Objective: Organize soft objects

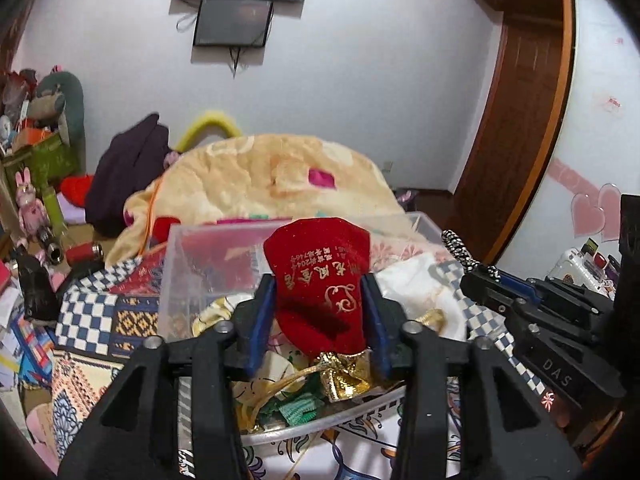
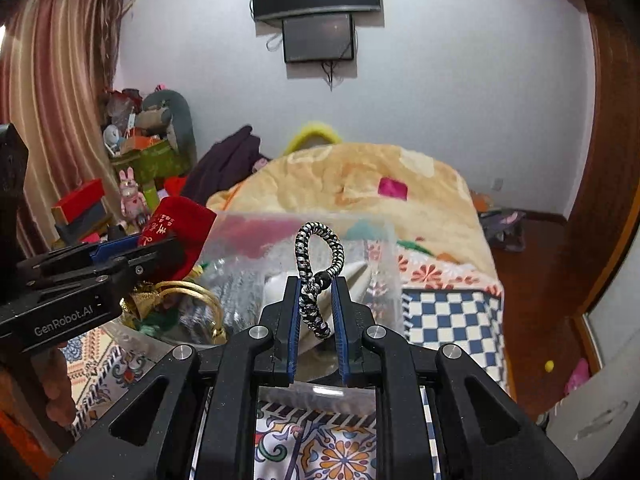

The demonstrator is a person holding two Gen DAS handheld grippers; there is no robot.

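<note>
A red velvet pouch (image 1: 316, 264) with gold lettering and a gold-trimmed neck stands upside down between the blue pads of my left gripper (image 1: 319, 280), which is shut on it. It hangs over a clear plastic box (image 1: 180, 264) holding a white cloth, gold cord and green fabric. In the right wrist view the same pouch (image 2: 180, 220) and left gripper (image 2: 132, 252) show at the left, beside the box (image 2: 248, 248). My right gripper (image 2: 317, 280) is shut on a black-and-white braided cord loop (image 2: 304, 248) above the box. That cord (image 1: 456, 246) also shows at the right of the left wrist view.
The box sits on a bed with a checkered patterned cover (image 1: 84, 316). Behind it lie a beige blanket (image 1: 248, 176) and a dark purple garment (image 1: 128, 168). Toys and boxes crowd the left side (image 1: 36, 200). A wooden door (image 1: 520, 120) is at the right. A hand (image 2: 60, 392) holds the left gripper.
</note>
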